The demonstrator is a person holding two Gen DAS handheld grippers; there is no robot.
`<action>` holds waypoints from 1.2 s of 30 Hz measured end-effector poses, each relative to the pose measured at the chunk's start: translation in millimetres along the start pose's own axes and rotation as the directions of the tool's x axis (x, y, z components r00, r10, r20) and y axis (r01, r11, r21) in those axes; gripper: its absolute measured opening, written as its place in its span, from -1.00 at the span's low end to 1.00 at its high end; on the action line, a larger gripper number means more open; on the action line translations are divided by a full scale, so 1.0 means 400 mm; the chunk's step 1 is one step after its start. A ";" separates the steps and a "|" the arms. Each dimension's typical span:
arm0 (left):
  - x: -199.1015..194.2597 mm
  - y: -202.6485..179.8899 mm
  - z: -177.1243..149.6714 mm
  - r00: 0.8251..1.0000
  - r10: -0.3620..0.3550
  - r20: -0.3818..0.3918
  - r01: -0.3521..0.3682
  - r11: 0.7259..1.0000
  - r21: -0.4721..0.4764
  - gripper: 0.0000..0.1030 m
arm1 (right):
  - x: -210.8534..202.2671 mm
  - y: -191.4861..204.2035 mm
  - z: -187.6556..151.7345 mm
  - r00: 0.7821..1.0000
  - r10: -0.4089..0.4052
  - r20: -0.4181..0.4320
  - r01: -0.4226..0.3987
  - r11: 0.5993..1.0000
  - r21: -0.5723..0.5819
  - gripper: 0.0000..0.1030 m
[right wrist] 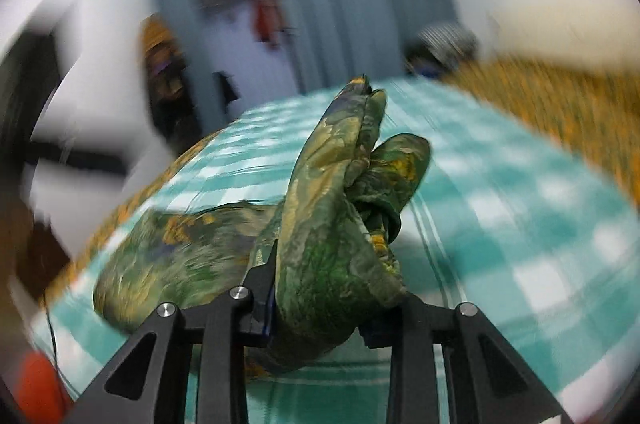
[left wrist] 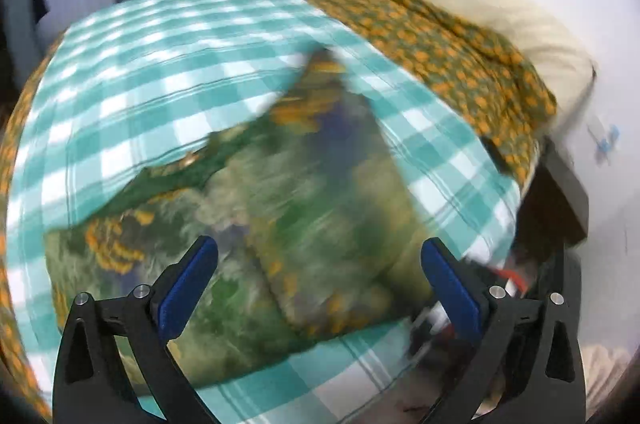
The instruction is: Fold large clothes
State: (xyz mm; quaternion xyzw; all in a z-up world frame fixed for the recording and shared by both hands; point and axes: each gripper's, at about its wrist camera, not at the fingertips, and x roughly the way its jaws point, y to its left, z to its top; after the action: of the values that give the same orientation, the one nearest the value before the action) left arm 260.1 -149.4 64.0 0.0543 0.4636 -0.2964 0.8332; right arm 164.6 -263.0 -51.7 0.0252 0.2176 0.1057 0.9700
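Garment (right wrist: 332, 224) bunched in right gripper (right wrist: 320, 304)

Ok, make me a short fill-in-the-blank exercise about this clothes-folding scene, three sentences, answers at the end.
1. The right gripper is shut on the green patterned ____.
2. The left gripper is ____, with nothing between its pads.
3. The garment lies on a checked sheet in white and ____.

Missing words: garment; open; teal

Left wrist above, right wrist low, checked sheet (left wrist: 160, 71) shared
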 end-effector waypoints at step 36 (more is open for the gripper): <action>-0.024 0.677 -0.319 0.966 0.209 -0.153 -0.252 0.896 -0.365 -0.38 | 0.272 0.308 0.070 0.836 0.393 -0.382 -0.445 0.894 -0.054 -0.52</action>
State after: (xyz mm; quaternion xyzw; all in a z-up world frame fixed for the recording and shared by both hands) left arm 309.3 122.8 -50.3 -0.0379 0.5479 -0.0965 0.8301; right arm 248.6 -119.3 -60.2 -0.0160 0.3733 0.3335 0.8655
